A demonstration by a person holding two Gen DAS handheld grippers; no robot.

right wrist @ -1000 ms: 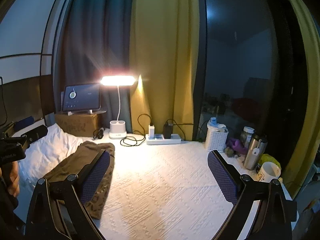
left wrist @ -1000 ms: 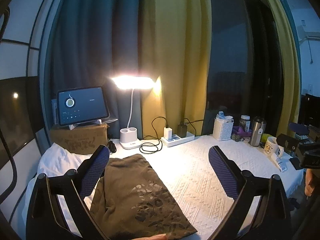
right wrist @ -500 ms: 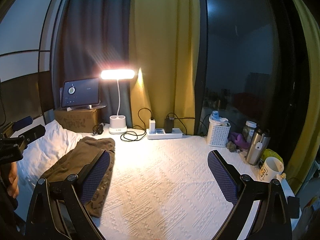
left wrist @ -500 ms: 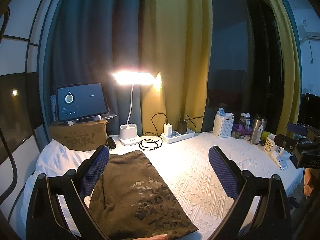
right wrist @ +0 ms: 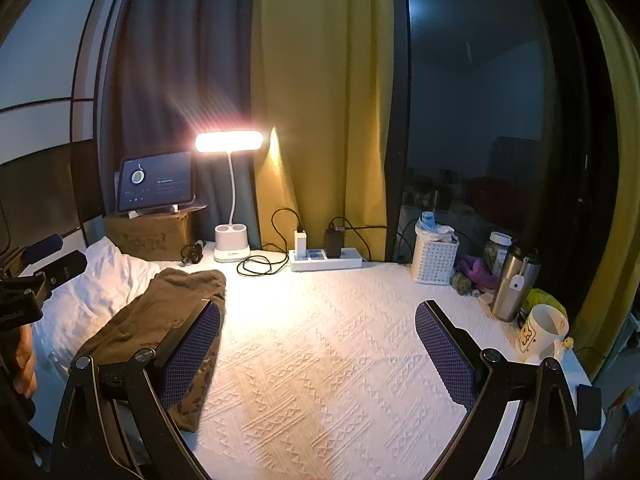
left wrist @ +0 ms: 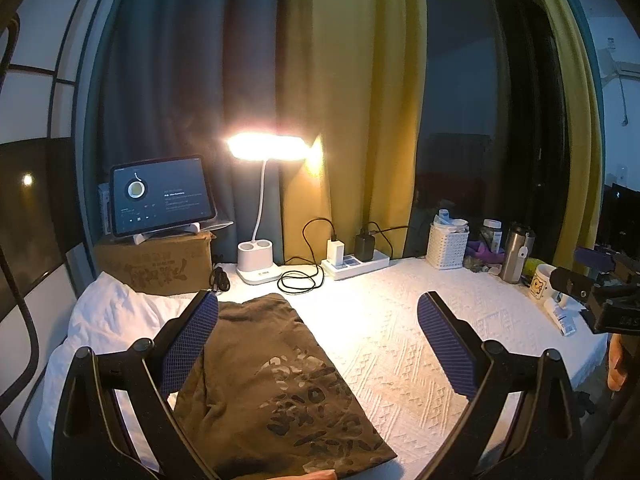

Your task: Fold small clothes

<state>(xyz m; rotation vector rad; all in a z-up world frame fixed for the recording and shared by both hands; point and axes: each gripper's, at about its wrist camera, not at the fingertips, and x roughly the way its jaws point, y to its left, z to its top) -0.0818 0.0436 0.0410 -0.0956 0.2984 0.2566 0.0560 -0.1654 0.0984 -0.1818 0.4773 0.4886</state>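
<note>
A folded olive-brown garment with a darker print lies on the white textured cover, at the left side of the surface; it also shows in the right wrist view. My left gripper is open and empty, held above the garment's near half. My right gripper is open and empty over the bare white cover, to the right of the garment. Each gripper shows at the edge of the other's view, the right one and the left one.
A lit desk lamp, tablet on a cardboard box, power strip with cables, white basket, steel bottle and mug line the back and right. A white pillow lies at left.
Both grippers have drawn slightly back and up from the surface, so the scene sits a little lower and farther in view. The garment has not moved. Both stay open.
</note>
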